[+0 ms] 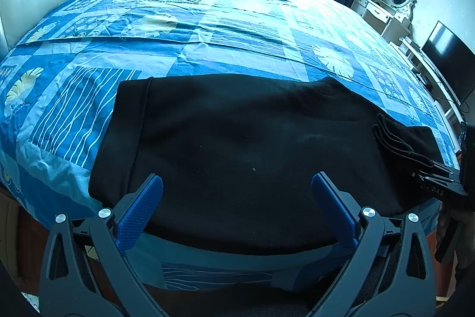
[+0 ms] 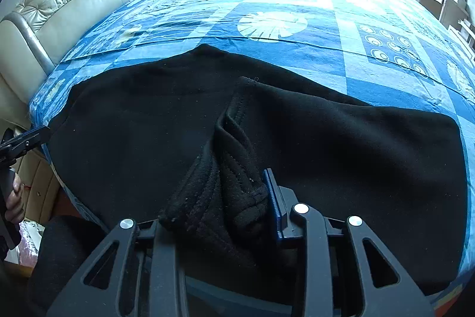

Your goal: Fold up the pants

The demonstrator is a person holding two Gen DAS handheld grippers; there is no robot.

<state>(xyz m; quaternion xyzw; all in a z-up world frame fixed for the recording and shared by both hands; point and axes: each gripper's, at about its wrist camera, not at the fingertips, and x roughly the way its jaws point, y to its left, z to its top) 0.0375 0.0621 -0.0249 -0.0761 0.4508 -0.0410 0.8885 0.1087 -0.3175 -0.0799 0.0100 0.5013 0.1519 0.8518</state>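
Right gripper (image 2: 237, 198) pinched the bunched hem of soft, limp pants (image 1: 237, 144) on the bed (image 1: 207, 20); left gripper (image 1: 237, 198) fingers spread, needing an edge hold.

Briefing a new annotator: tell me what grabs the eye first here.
A large black fleece pair of pants sprawls across the near edge of the blue leaf-patterned bedspread. The right tool is clamped on a bunched fold of it, while the left tool hangs open above the cloth.

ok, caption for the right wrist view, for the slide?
Right gripper shut on a bunched edge of the black pants, which lie spread on the blue bed.
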